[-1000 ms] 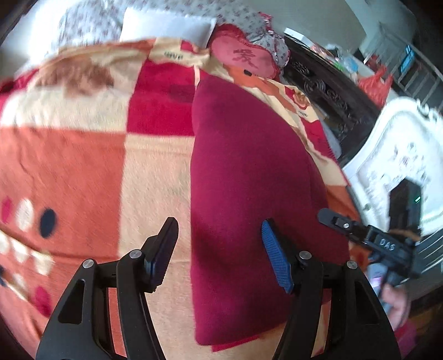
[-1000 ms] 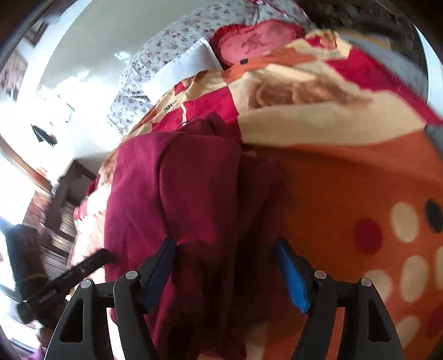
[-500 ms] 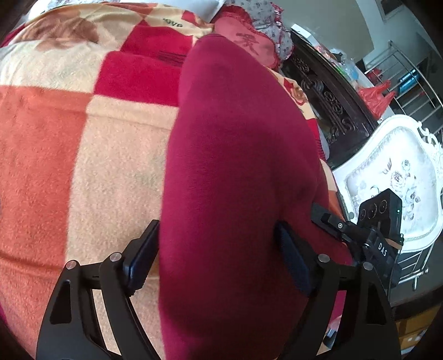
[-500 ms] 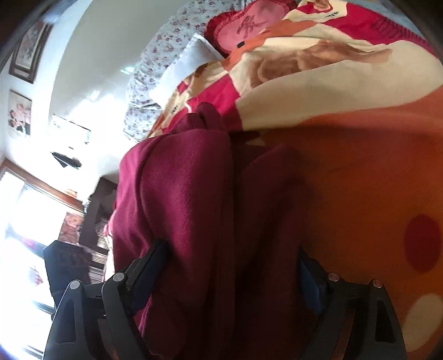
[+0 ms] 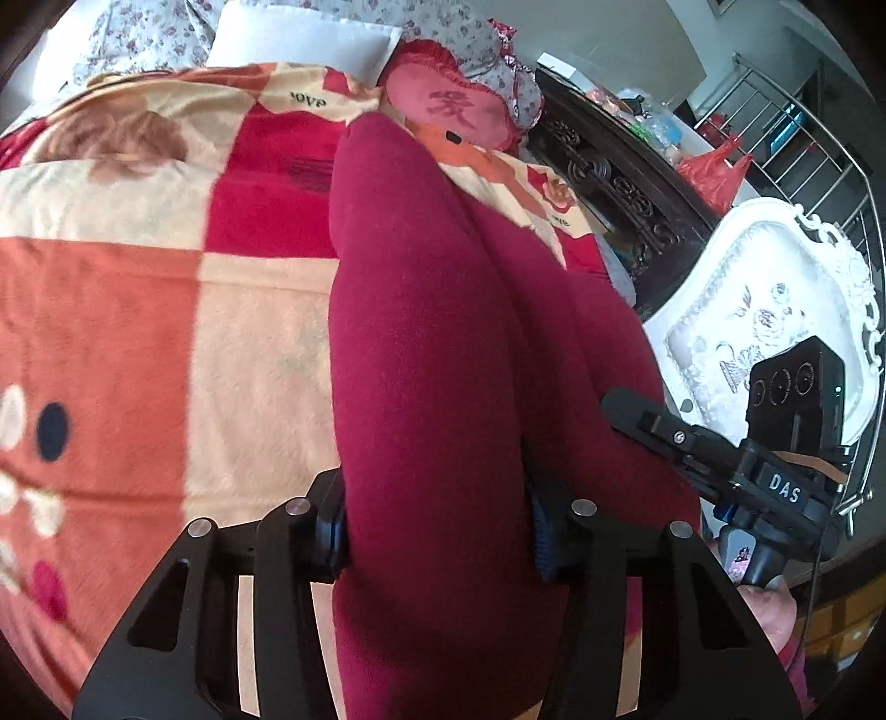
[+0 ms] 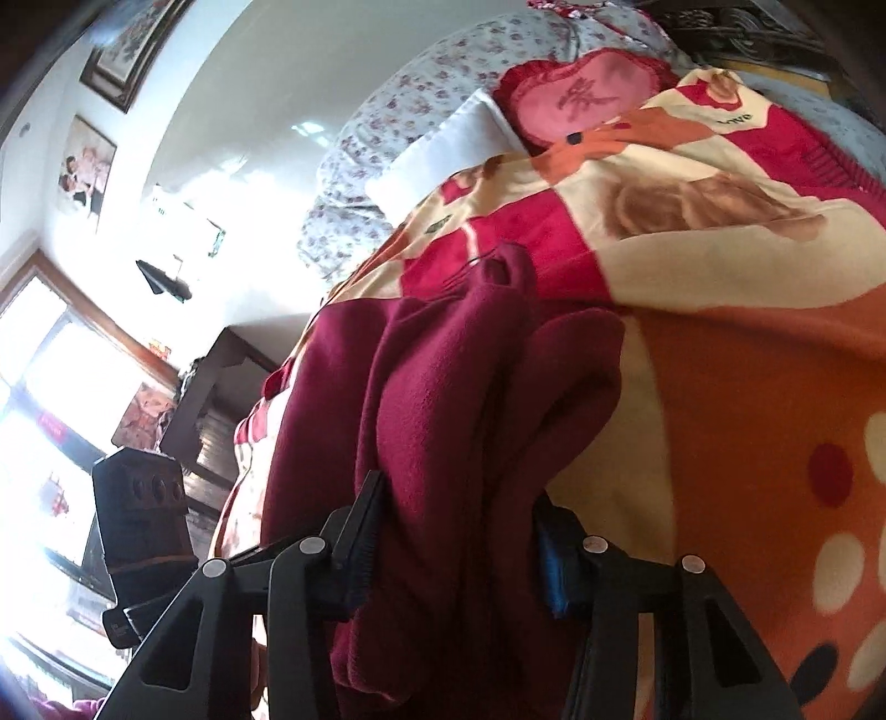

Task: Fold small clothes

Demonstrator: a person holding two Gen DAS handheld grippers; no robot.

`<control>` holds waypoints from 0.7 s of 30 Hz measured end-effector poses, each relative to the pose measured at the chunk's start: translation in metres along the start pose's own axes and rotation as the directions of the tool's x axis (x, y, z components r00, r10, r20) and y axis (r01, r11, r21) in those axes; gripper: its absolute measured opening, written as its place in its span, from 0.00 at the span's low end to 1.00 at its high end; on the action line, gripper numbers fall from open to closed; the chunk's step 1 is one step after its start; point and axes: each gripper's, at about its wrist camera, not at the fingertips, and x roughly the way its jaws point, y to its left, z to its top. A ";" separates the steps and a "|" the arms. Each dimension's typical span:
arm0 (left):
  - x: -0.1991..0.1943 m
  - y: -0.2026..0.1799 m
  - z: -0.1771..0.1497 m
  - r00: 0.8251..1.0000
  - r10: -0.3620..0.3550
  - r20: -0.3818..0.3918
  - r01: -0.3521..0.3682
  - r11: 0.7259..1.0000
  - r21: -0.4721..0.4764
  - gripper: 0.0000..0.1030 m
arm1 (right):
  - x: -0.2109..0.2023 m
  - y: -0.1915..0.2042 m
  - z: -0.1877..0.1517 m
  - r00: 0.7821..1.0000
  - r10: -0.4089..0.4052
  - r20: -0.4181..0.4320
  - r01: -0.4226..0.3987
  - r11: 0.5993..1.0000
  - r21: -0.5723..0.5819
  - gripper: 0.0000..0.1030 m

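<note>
A dark red fleece garment (image 5: pixel 432 354) lies lengthwise on the orange, red and cream blanket (image 5: pixel 166 310), folded into thick long layers. My left gripper (image 5: pixel 437 531) is shut on its near end, with cloth bunched between the fingers. In the right wrist view the same garment (image 6: pixel 443 399) fills the middle, and my right gripper (image 6: pixel 454 543) is shut on a thick fold of it. The right gripper also shows in the left wrist view (image 5: pixel 720 459), at the garment's right edge. The fingertips are mostly hidden by cloth.
A pink heart cushion (image 5: pixel 454 111), a white pillow (image 5: pixel 299 39) and floral bedding lie at the head of the bed. A dark carved wooden frame (image 5: pixel 614 183) and a white ornate chair (image 5: pixel 775 299) stand to the right. Windows and a dark cabinet (image 6: pixel 221 387) stand beyond the bed's edge.
Both grippers moved onto the garment's near end and closed on it. The cloth has bunched into a raised ridge between the fingers, and the garment is drawn nearer.
</note>
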 end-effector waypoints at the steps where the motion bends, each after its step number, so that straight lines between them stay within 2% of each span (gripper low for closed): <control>1: -0.007 0.001 -0.003 1.000 0.006 -0.001 -0.006 1.000 0.001 0.46 | 0.000 0.003 -0.004 1.000 0.008 -0.006 -0.008 1.000 0.002 0.44; 7: -0.047 0.013 -0.034 0.998 0.065 -0.001 -0.065 0.998 0.002 0.46 | 0.004 0.029 -0.035 0.997 0.054 -0.058 -0.054 0.999 -0.003 0.44; 12: -0.061 0.028 -0.058 0.994 0.107 -0.015 -0.107 0.994 -0.018 0.46 | 0.015 0.041 -0.061 0.993 0.068 -0.100 -0.068 0.998 0.008 0.44; 16: -0.058 0.035 -0.072 0.990 0.135 -0.034 -0.136 0.991 -0.010 0.46 | 0.027 0.041 -0.075 0.991 0.036 -0.126 -0.034 0.999 0.012 0.44; 19: -0.049 0.041 -0.079 0.987 0.153 -0.049 -0.154 0.988 -0.009 0.47 | 0.032 0.034 -0.082 0.987 -0.024 -0.156 0.028 0.999 0.028 0.45; 21: -0.048 0.044 -0.080 0.987 0.151 -0.047 -0.152 0.988 -0.019 0.48 | 0.030 0.031 -0.083 0.986 -0.014 -0.165 0.023 0.998 0.051 0.44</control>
